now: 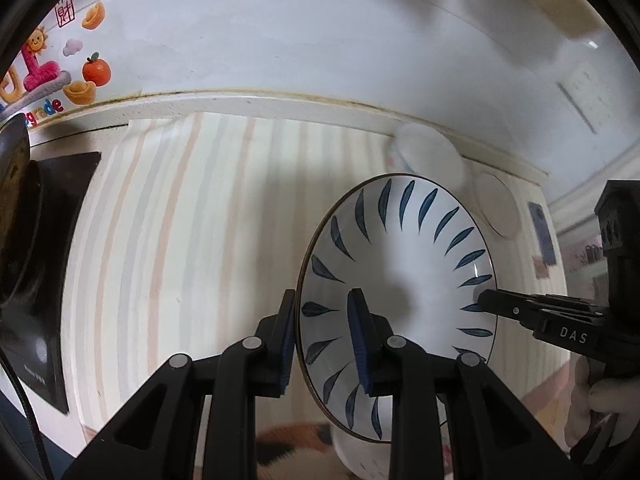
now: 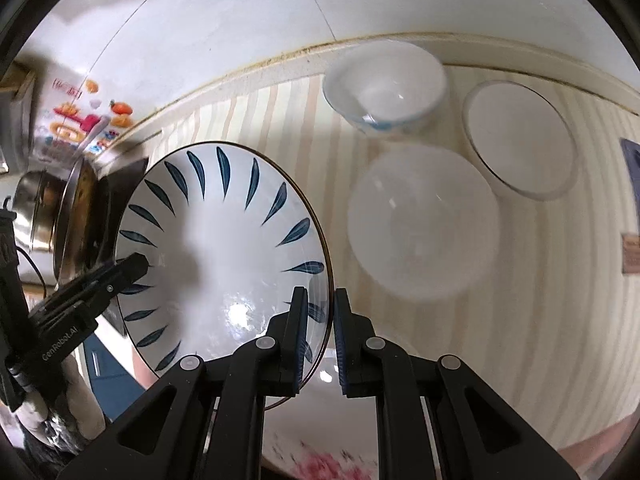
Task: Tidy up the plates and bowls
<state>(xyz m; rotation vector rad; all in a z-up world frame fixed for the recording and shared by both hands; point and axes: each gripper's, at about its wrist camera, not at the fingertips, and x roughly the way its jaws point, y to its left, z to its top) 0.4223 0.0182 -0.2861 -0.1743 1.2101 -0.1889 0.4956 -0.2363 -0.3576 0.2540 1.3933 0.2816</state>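
Note:
A white plate with blue leaf marks (image 1: 416, 280) (image 2: 224, 248) is held up off the counter between both grippers. My left gripper (image 1: 324, 312) straddles its left rim, one finger on each side. My right gripper (image 2: 320, 312) straddles the opposite rim and shows in the left wrist view (image 1: 492, 300). On the striped mat (image 2: 540, 300) lie a small white bowl with blue print (image 2: 384, 88), a plain white bowl (image 2: 424, 220) and a rimmed white plate (image 2: 520, 136).
A white dish with a red flower pattern (image 2: 320, 456) sits just below the held plate. A black cooktop (image 1: 52, 280) with a steel pot (image 2: 44, 208) is at the left. The tiled wall with stickers (image 1: 52, 76) runs behind the counter.

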